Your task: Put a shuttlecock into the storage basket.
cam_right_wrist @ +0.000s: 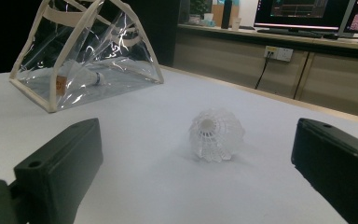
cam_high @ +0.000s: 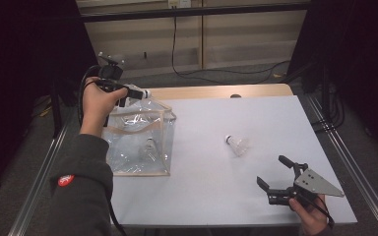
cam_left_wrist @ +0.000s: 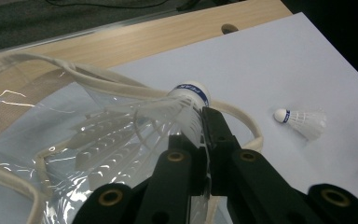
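My left gripper (cam_high: pixel 138 92) is raised over the far rim of a clear plastic bag (cam_high: pixel 139 140) with beige trim. In the left gripper view its jaws (cam_left_wrist: pixel 200 126) are shut on the skirt of a white shuttlecock (cam_left_wrist: pixel 186 105), whose blue-banded cork points away. Another shuttlecock (cam_high: pixel 150 145) lies inside the bag (cam_right_wrist: pixel 81 74). A third shuttlecock (cam_high: pixel 237 144) lies on the white table top, its skirt facing my right gripper (cam_high: pixel 271 170). That gripper stands open near the front right edge, a short way from the shuttlecock (cam_right_wrist: pixel 216 133), with nothing between its jaws.
The white sheet (cam_high: pixel 216 187) covers a wooden table whose bare strip (cam_high: pixel 216 91) runs along the far edge. Metal rails (cam_high: pixel 354 167) flank the table. Cables (cam_high: pixel 187 69) lie on the floor beyond.
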Demonstrator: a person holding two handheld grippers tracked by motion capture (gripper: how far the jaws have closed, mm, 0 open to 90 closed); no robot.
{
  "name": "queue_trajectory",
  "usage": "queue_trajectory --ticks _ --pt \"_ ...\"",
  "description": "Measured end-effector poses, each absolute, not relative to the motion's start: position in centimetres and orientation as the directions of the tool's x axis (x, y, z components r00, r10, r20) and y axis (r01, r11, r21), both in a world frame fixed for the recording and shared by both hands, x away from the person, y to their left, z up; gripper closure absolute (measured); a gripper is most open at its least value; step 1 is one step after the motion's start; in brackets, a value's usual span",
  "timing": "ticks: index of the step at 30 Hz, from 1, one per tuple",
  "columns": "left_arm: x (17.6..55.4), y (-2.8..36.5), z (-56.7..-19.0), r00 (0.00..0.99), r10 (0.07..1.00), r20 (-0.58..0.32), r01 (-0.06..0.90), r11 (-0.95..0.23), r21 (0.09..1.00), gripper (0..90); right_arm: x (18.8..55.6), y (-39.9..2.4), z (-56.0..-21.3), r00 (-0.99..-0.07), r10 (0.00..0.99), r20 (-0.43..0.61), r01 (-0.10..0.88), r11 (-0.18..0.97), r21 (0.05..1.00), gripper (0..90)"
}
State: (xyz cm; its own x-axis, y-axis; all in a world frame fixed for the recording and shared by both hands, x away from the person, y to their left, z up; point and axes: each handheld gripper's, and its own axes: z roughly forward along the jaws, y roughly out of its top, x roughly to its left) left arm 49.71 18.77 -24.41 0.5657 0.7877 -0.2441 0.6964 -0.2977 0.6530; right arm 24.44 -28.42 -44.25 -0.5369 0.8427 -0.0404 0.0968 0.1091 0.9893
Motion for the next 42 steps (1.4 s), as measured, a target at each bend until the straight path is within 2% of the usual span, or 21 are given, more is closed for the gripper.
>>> queue_trajectory --ticks 42 --pt "51.0 21.5 -26.3 0.450 0.870 -0.201 0.730 -0.228 0.645 87.3 24.5 -28.5 -44.3 -0.539 0.841 -0.037 0.099 0.107 0.989 1.7"
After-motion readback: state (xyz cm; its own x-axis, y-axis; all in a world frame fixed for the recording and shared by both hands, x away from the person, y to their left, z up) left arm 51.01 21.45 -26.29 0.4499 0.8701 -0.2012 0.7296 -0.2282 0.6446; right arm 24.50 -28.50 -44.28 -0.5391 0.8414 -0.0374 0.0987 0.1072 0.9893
